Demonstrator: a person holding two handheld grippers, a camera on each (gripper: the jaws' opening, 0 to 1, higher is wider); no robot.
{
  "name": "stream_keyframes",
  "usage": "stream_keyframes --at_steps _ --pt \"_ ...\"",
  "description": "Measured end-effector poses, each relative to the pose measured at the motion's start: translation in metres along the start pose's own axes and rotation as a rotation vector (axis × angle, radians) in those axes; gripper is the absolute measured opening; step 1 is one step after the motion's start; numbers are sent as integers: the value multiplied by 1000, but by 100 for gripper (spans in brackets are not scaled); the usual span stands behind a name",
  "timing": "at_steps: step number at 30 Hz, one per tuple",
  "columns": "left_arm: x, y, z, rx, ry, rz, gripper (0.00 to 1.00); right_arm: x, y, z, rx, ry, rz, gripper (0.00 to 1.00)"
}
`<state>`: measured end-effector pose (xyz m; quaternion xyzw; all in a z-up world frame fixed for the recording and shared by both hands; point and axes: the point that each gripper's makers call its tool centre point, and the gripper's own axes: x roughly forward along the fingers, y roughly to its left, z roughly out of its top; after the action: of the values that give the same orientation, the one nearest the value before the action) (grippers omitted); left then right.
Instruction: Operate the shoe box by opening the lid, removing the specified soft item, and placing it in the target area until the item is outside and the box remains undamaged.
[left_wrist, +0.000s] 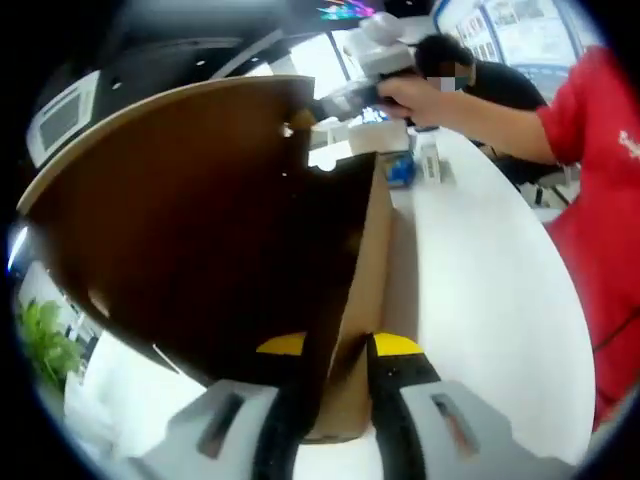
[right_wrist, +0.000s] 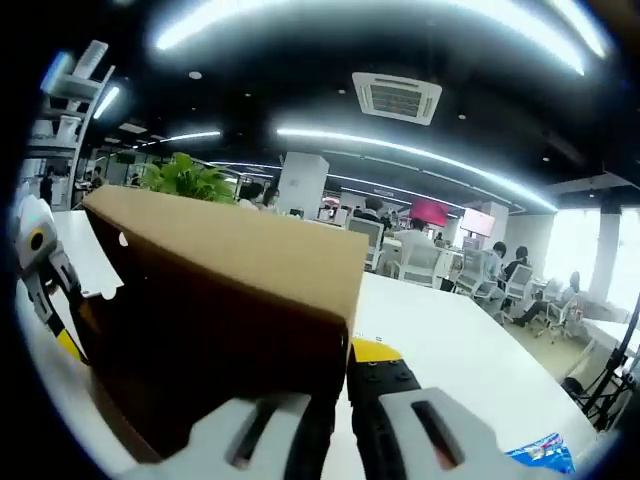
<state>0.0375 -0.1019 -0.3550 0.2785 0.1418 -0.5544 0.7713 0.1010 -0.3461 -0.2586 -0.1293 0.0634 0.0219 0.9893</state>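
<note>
The brown cardboard shoe box (left_wrist: 200, 230) is lifted up close, its dark inner face toward the left gripper view. My left gripper (left_wrist: 339, 347) is shut on a thin cardboard edge of the box, one yellow-tipped jaw on each side. At the box's far corner a hand (left_wrist: 410, 95) holds my right gripper (left_wrist: 350, 95). In the right gripper view the box (right_wrist: 220, 300) has a tan top edge, and my right gripper (right_wrist: 340, 385) is shut on its near corner. The left gripper (right_wrist: 40, 265) stands at the box's far left end. What lies inside the box is hidden.
A long white table (left_wrist: 490, 300) runs under the box, with a blue item (left_wrist: 400, 170) at its far end and a blue packet (right_wrist: 545, 450) near its edge. A person in red (left_wrist: 600, 200) stands close on the right. A green plant (right_wrist: 190, 180) and office chairs lie beyond.
</note>
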Motion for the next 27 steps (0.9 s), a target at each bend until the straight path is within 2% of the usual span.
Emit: stream_keyframes --at_steps 2,3,5,6,8,9,11,13,14,15,17,18,19,21,22,24,25,26,27 --pt "-3 -1 10 -17 -35 20 27 -3 1 0 -18 0 -1 0" --pt "-8 2 13 -72 -67 48 32 -7 1 1 -9 0 -7 0" --pt "-16 1 22 -110 -113 75 44 -9 0 -1 -17 -3 -21 0" --pt "-20 -2 20 -164 -85 77 51 -10 -1 -2 -20 -8 -28 0" --pt "-30 1 26 -254 -140 104 56 -11 1 -4 -35 -5 -28 0" --pt "-34 8 19 -283 -168 101 59 -11 2 -5 -42 -3 -29 1" --pt "-44 15 20 -355 -220 130 70 -15 4 -9 -79 25 -10 2" --pt "-53 16 27 -396 -267 156 76 -18 7 -14 -49 55 20 2" --pt "-56 16 28 -405 -282 164 80 -18 6 -14 -53 47 18 3" --pt "-58 9 39 -407 -285 170 82 -19 6 -14 -49 47 21 3" --pt "-60 7 44 -396 -293 187 87 -22 9 -14 -71 50 42 4" --pt "-61 8 44 -400 -291 207 88 -23 8 -16 -55 56 44 4" --pt "-61 5 44 -398 -288 209 89 -25 12 -18 -29 63 80 6" --pt "-63 6 49 -395 -309 244 92 -28 29 -19 43 65 222 21" --pt "-63 5 49 -393 -307 251 93 -32 30 -28 72 117 264 26" --pt "-65 7 50 -362 -324 280 95 -34 23 -25 43 83 258 24" --pt "-65 8 51 -356 -334 288 95 -37 27 -29 62 105 299 25" --pt "-64 7 51 -361 -332 289 96 -40 26 -34 104 135 309 27" --pt "-64 9 49 -356 -335 292 96 -42 27 -34 107 131 320 29"
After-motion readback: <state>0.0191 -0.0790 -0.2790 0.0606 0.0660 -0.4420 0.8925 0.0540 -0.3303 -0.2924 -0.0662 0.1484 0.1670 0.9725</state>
